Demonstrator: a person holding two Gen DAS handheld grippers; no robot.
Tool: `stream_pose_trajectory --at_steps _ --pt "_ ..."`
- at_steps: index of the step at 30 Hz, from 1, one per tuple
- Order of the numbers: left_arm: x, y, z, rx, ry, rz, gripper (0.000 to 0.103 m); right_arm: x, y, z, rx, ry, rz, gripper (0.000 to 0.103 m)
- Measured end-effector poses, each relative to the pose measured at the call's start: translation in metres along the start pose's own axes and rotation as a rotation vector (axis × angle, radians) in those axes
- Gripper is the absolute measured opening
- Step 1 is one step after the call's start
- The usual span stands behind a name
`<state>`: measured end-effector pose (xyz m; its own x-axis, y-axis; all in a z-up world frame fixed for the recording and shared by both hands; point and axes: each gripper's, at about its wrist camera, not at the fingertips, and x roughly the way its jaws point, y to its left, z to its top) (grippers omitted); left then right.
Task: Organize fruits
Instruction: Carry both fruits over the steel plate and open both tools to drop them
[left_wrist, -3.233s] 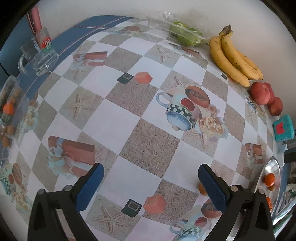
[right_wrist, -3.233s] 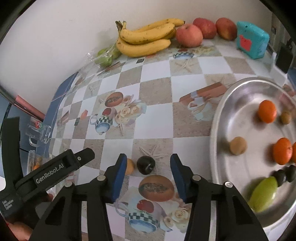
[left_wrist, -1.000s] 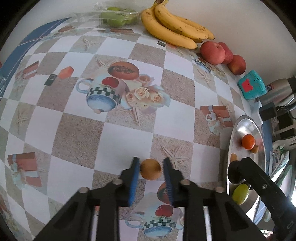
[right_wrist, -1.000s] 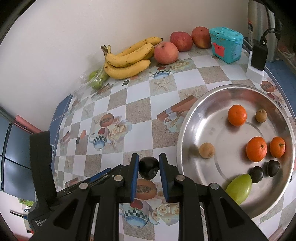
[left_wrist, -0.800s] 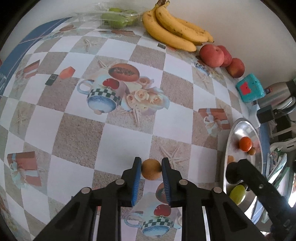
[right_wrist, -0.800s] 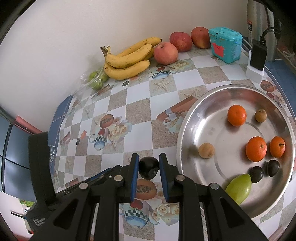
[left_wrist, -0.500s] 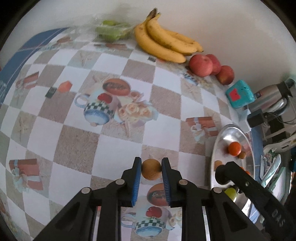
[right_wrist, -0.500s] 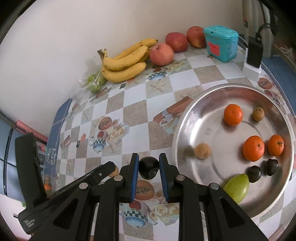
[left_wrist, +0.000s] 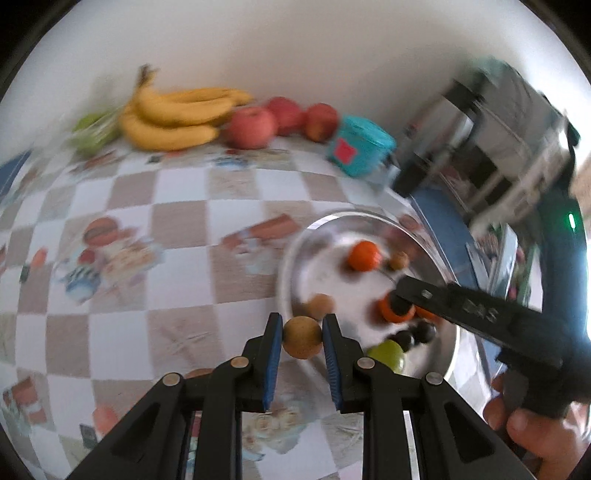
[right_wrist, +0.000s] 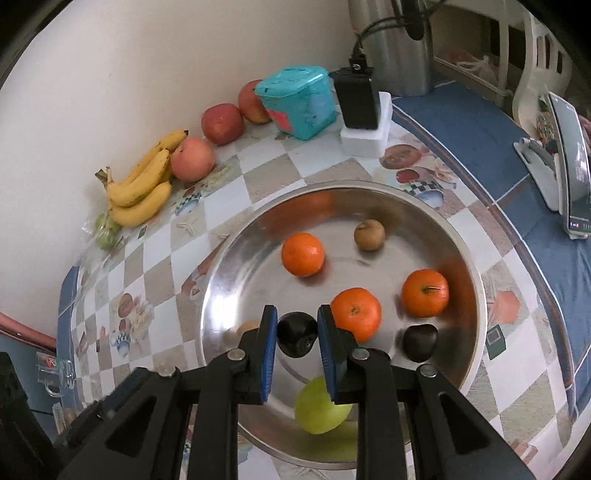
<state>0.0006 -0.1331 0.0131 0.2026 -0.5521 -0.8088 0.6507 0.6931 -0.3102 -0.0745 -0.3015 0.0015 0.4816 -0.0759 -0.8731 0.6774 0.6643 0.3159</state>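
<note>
My left gripper (left_wrist: 301, 338) is shut on a small tan round fruit (left_wrist: 302, 336) and holds it above the table, just left of the steel tray (left_wrist: 295, 243). My right gripper (right_wrist: 297, 334) is shut on a small dark fruit (right_wrist: 296, 338) and holds it over the left part of the steel tray (right_wrist: 413, 197). The tray holds three oranges (right_wrist: 303, 254), a green fruit (right_wrist: 319, 410), a dark fruit (right_wrist: 419, 341) and small tan fruits (right_wrist: 369, 234). The right gripper also shows in the left wrist view (left_wrist: 400, 301), over the tray.
Bananas (right_wrist: 142, 188), red apples (right_wrist: 192, 158), bagged green fruit (right_wrist: 105, 230) and a teal box (right_wrist: 299, 99) line the wall. A black adapter on a white block (right_wrist: 362, 122) and a steel kettle (right_wrist: 395, 48) stand behind the tray. A phone on a stand (right_wrist: 569, 162) is at right.
Both grippers, each still holding its fruit, have swung right towards the tray. The right one now hangs over the tray; the left one is at its left rim.
</note>
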Motion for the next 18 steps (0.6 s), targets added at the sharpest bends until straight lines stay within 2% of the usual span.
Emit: stream_pose_trajectory --at_steps 6,18 --pt "0.015 -0.02 -0.006 0.076 0.022 -0.01 0.024 0.01 0.003 -0.003 -0.019 0.037 0.003 0.023" --pt "0.022 -0.013 -0.007 0.039 0.047 -0.03 0.026 0.02 0.004 -0.007 -0.028 0.077 -0.003 0.026"
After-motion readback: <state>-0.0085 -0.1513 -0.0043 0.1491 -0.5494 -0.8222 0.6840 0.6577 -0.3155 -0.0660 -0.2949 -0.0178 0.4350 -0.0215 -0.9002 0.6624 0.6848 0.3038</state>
